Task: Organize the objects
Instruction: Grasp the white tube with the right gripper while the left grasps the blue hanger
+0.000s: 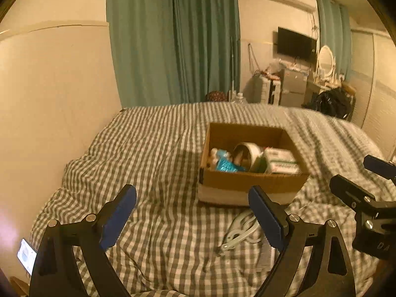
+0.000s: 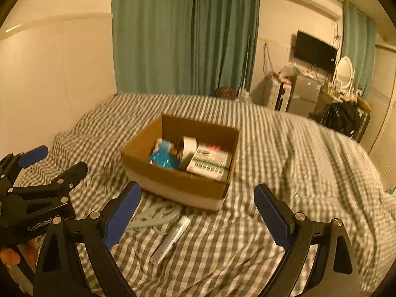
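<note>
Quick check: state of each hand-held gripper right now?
Left hand-held gripper: open, holding nothing.
Right hand-held gripper: open, holding nothing.

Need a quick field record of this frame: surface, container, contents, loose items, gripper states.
surface: bed with checked cover
container: open cardboard box resting on the cover
box contents: tape roll, blue packet, green-and-white cartons
loose items: white cable and tube, both on the cover in front of the box
left gripper: open, empty, above the cover
right gripper: open, empty, above the cable and tube
background: teal curtain, wall TV
</note>
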Motion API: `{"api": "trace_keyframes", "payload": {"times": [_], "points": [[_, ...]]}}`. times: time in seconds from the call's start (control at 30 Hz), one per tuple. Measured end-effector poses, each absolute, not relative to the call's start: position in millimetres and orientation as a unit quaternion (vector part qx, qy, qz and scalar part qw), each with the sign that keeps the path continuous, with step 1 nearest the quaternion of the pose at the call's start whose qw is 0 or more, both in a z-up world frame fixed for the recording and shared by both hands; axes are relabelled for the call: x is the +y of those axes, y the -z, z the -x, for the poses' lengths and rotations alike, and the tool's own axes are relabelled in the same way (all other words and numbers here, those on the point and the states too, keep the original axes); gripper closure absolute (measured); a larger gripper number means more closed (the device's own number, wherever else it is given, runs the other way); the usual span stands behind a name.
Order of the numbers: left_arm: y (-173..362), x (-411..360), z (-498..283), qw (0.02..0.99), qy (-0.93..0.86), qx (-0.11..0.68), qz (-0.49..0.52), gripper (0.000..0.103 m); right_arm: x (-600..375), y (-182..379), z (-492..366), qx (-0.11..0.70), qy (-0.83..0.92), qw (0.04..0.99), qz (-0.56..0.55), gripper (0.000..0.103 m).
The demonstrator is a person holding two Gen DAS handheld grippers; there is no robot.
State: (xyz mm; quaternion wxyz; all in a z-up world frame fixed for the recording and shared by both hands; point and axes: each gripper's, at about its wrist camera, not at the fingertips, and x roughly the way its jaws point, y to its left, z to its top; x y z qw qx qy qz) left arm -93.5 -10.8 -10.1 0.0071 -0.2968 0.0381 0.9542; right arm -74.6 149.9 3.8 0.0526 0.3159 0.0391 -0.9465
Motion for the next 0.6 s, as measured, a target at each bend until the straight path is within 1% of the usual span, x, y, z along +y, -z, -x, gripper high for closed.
{"api": "trace_keyframes", "payload": {"times": [0.23,0.43,0.5,0.6], "points": [[60,-6,108,0.002,-0.942,0.058,0.329,0.009,147,49,92,0.034,0.929,0.055,-0.365,0.012],[104,-10,118,-0.014,-0.927,0.087,0.364,0.009,137,100,112,0.021,0.901,0.076,-0.428,0.028],[115,-14,122,-0.015,-0.923,0.087,0.374,0.009,131,115,117,0.019,0.892,0.084,-0.443,0.036],[127,-16,126,-0.014,-0.919,0.084,0.385,0.009,124,135,124,0.016,0.883,0.091,-0.460,0.043]]}}
